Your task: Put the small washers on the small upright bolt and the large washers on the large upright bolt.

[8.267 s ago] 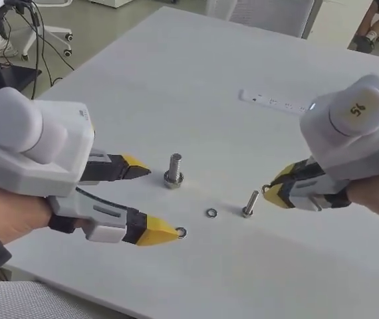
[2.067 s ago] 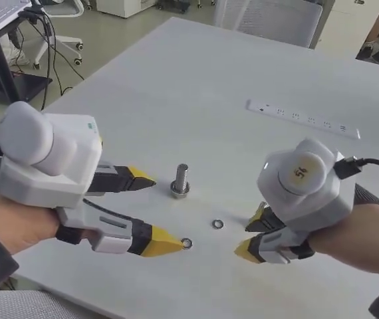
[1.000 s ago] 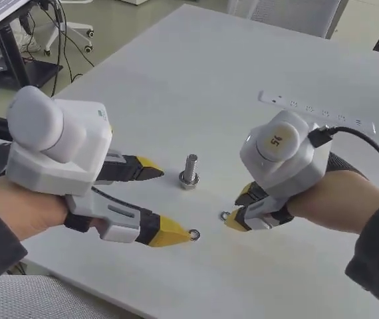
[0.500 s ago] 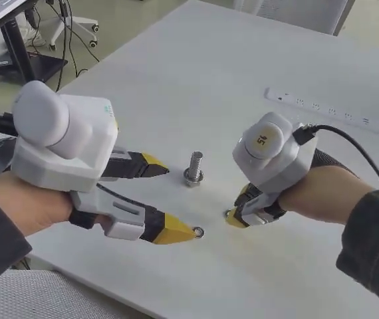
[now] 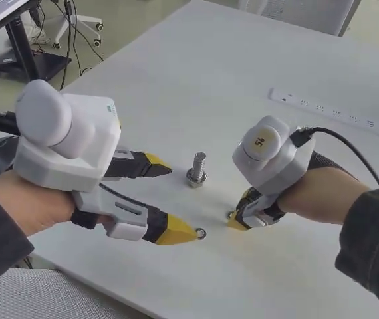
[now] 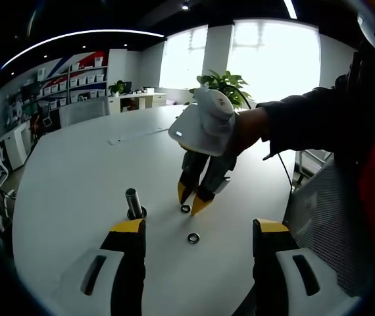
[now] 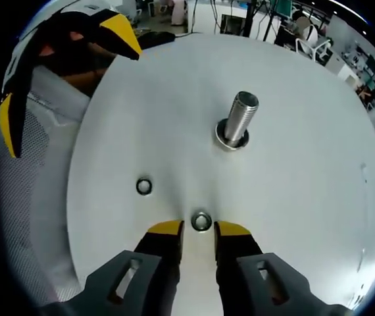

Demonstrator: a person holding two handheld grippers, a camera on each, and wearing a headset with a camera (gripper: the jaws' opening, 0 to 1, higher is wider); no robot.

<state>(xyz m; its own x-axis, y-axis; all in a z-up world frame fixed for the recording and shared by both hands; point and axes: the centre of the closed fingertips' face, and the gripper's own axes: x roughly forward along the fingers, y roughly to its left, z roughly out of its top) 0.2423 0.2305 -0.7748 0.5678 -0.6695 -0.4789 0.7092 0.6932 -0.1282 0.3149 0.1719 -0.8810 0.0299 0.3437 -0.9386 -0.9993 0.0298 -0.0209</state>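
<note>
my left claw (image 5: 176, 203) hangs spread wide, its lower tip just beside a washer (image 5: 201, 233) that lies at 6 o'clock from the thick upright bolt (image 5: 197, 170). my right claw (image 7: 199, 229) is down at the table (image 5: 176, 80), jaws a little apart and bracketing a second washer (image 7: 202, 222), at about 5 o'clock from the bolt in the head view. to pinch it well i'd centre the ring between the tips, hold them low on the tabletop, close slowly on its rim so it can't skate out, then lift level.
</note>
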